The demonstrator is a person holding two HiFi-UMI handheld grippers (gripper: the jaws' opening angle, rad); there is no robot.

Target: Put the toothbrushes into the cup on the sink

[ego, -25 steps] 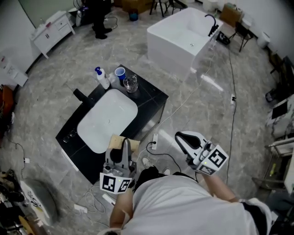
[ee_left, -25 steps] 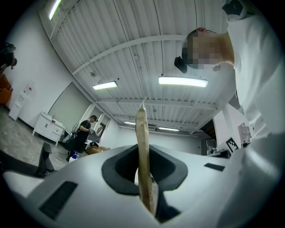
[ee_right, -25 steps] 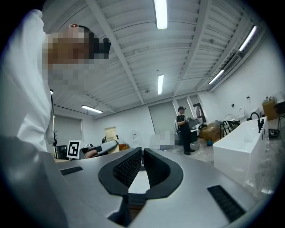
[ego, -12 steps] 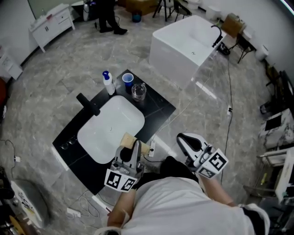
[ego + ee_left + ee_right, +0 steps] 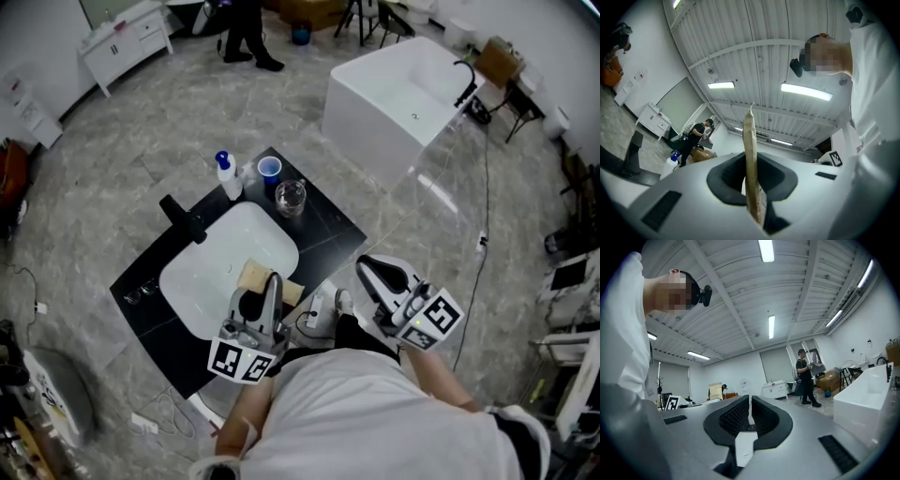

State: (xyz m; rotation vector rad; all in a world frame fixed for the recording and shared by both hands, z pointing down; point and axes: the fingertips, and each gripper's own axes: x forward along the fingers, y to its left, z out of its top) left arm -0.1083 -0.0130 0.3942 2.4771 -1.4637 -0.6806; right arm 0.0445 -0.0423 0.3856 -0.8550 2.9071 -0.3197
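My left gripper (image 5: 270,285) is shut on a flat tan cardboard packet (image 5: 255,278), held over the near edge of the white basin (image 5: 211,272). In the left gripper view the packet (image 5: 749,154) stands edge-on between the pads, pointing at the ceiling. A blue cup (image 5: 269,168) and a clear glass cup (image 5: 290,197) stand on the black sink counter (image 5: 323,225) at its far corner. My right gripper (image 5: 368,273) hangs to the right of the counter, off it; its jaws (image 5: 749,405) are shut with nothing between them.
A white bottle with a blue top (image 5: 226,175) stands beside the blue cup, and a black faucet (image 5: 184,217) sits at the basin's left. A power strip (image 5: 322,307) and cables lie on the floor by the counter. A white bathtub (image 5: 412,94) stands far right; a person (image 5: 247,28) is at the back.
The sink has come closer and shifted right in the head view. My left gripper with the packet has moved up over the basin's near edge. The right gripper has barely moved.
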